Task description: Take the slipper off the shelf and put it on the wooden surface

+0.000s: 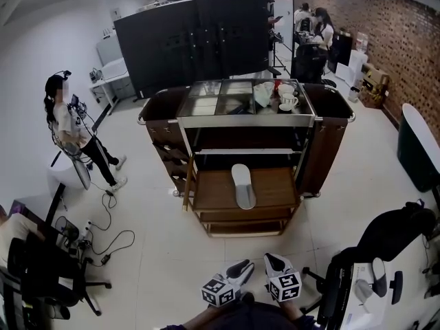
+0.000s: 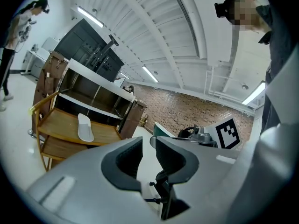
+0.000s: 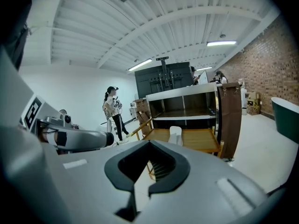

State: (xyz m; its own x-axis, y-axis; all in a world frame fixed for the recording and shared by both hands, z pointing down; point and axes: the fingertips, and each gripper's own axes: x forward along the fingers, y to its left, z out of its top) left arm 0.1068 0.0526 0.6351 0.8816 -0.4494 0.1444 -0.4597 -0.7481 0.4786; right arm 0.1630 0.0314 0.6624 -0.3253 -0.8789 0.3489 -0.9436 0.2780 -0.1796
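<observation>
Slipper [image 1: 243, 185] lies flat on the wooden surface [image 1: 276, 186], just below the shelf [image 1: 206, 151]. Your left tool [image 1: 240, 270] hangs well back from it, jaws a little apart with nothing between them. Your right tool [image 1: 274, 260] beside it is closed tight, also empty.

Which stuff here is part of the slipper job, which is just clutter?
Job: slipper, wooden surface, shelf, left gripper (jaws open, empty), right gripper (jaws shut).
Lying about: white cups, floor cables, office chair.
</observation>
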